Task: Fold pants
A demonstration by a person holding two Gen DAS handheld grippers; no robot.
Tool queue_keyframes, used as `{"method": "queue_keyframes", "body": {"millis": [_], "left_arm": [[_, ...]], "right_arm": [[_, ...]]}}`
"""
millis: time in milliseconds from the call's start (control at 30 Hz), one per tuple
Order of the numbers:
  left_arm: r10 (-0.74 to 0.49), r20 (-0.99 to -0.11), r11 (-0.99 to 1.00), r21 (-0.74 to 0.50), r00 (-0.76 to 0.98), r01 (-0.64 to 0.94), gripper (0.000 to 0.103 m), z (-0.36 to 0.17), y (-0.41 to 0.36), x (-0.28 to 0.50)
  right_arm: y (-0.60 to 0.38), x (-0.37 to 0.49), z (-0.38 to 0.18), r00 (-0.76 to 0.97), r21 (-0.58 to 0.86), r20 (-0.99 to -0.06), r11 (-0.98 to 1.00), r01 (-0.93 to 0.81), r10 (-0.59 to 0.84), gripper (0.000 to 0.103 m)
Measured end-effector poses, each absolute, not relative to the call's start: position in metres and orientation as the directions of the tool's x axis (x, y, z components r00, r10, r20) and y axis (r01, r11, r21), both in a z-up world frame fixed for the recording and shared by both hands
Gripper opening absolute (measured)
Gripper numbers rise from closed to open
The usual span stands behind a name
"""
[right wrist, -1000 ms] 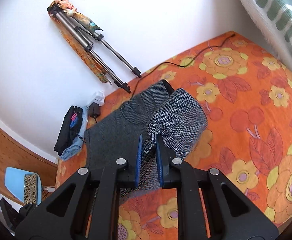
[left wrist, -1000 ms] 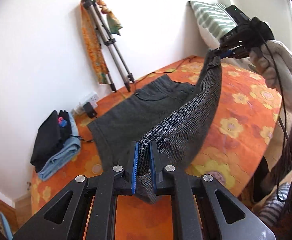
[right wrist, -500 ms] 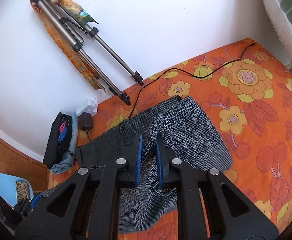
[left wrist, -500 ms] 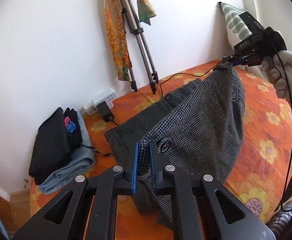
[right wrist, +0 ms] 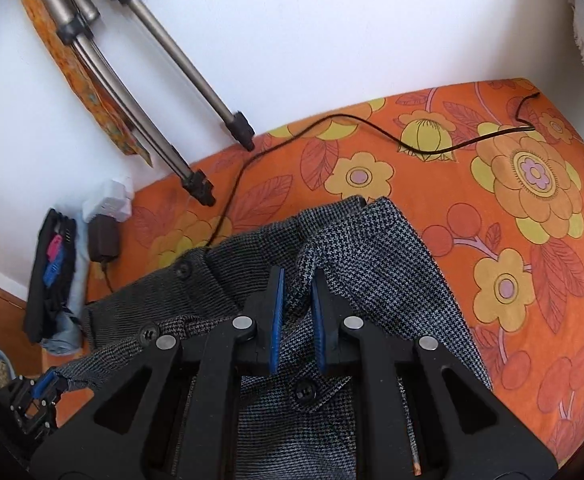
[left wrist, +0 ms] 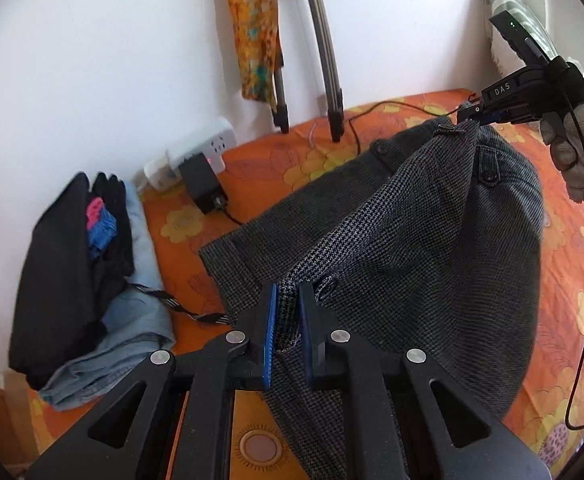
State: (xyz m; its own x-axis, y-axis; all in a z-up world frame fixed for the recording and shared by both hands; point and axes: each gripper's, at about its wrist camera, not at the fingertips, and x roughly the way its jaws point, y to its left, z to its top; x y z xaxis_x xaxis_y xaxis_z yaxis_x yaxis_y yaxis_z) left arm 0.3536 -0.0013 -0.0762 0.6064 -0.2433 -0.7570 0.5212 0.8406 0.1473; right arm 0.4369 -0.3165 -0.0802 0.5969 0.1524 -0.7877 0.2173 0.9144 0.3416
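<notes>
While two claws, left claw (left wrist: 288,312) and right claw (right wrist: 297,298), pinch one pants (left wrist: 412,240).

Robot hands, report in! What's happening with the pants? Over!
Left gripper and right gripper: jaws shut on pants. Pants held up, folded over the part lying on the bedspread. Black cable lies beyond the pants, not touching.

Both grippers have swung in toward the white wall, carrying the grey houndstooth pants (left wrist: 432,240) lower, its fabric now spread wider.
</notes>
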Motion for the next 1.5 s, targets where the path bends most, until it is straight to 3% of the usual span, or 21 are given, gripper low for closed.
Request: {"method": "queue_keyframes", "body": {"millis": [333, 400, 433, 467, 500, 533, 700, 833, 933, 1133, 1367, 1500], "left_arm": [[-0.231, -0.781, 0.854, 0.123, 0.58, 0.506, 0.011, -0.091, -0.002, 0.375], [-0.222, -0.782, 0.862, 0.121, 0.582, 0.492, 0.019, -0.091, 0.0, 0.378], [-0.216, -0.785, 0.869, 0.117, 0.581, 0.48, 0.024, -0.09, 0.002, 0.381], [-0.206, -0.787, 0.877, 0.116, 0.582, 0.467, 0.04, -0.089, 0.004, 0.382], [-0.205, -0.788, 0.88, 0.111, 0.581, 0.461, 0.052, -0.087, 0.006, 0.383], [-0.205, -0.783, 0.884, 0.109, 0.588, 0.454, 0.053, -0.084, 0.009, 0.382], [-0.228, -0.767, 0.897, 0.075, 0.6, 0.436, 0.053, -0.069, 0.03, 0.371], [-0.274, -0.787, 0.907, -0.021, 0.552, 0.421, 0.052, -0.075, 0.043, 0.368], [-0.295, -0.807, 0.908, -0.07, 0.511, 0.413, 0.04, -0.086, 0.042, 0.372], [-0.314, -0.82, 0.914, -0.125, 0.478, 0.385, 0.037, -0.101, 0.038, 0.393], [-0.29, -0.833, 0.916, -0.099, 0.472, 0.388, 0.036, -0.113, 0.03, 0.406], [-0.29, -0.833, 0.918, -0.103, 0.472, 0.383, 0.03, -0.117, 0.028, 0.411]], "right_arm": [[-0.308, 0.46, -0.092, 0.572, 0.3, -0.808, 0.933, 0.196, 0.14, 0.017], [-0.309, 0.461, -0.092, 0.573, 0.304, -0.806, 0.935, 0.181, 0.151, 0.023], [-0.311, 0.461, -0.092, 0.575, 0.318, -0.801, 0.932, 0.174, 0.166, 0.032], [-0.314, 0.46, -0.089, 0.584, 0.34, -0.789, 0.927, 0.159, 0.19, 0.045], [-0.318, 0.457, -0.086, 0.596, 0.363, -0.774, 0.921, 0.143, 0.213, 0.051], [-0.321, 0.452, -0.081, 0.611, 0.385, -0.755, 0.915, 0.12, 0.238, 0.06], [-0.337, 0.429, -0.051, 0.674, 0.367, -0.688, 0.93, 0.001, 0.271, 0.062], [-0.346, 0.422, -0.05, 0.679, 0.261, -0.7, 0.964, -0.042, 0.219, 0.065], [-0.35, 0.427, -0.064, 0.652, 0.231, -0.729, 0.972, -0.052, 0.208, 0.065], [-0.352, 0.441, -0.085, 0.615, 0.218, -0.76, 0.974, -0.063, 0.21, 0.065], [-0.365, 0.46, -0.094, 0.587, 0.257, -0.773, 0.965, -0.055, 0.239, 0.064], [-0.366, 0.468, -0.1, 0.574, 0.245, -0.787, 0.968, -0.048, 0.227, 0.063]]}}
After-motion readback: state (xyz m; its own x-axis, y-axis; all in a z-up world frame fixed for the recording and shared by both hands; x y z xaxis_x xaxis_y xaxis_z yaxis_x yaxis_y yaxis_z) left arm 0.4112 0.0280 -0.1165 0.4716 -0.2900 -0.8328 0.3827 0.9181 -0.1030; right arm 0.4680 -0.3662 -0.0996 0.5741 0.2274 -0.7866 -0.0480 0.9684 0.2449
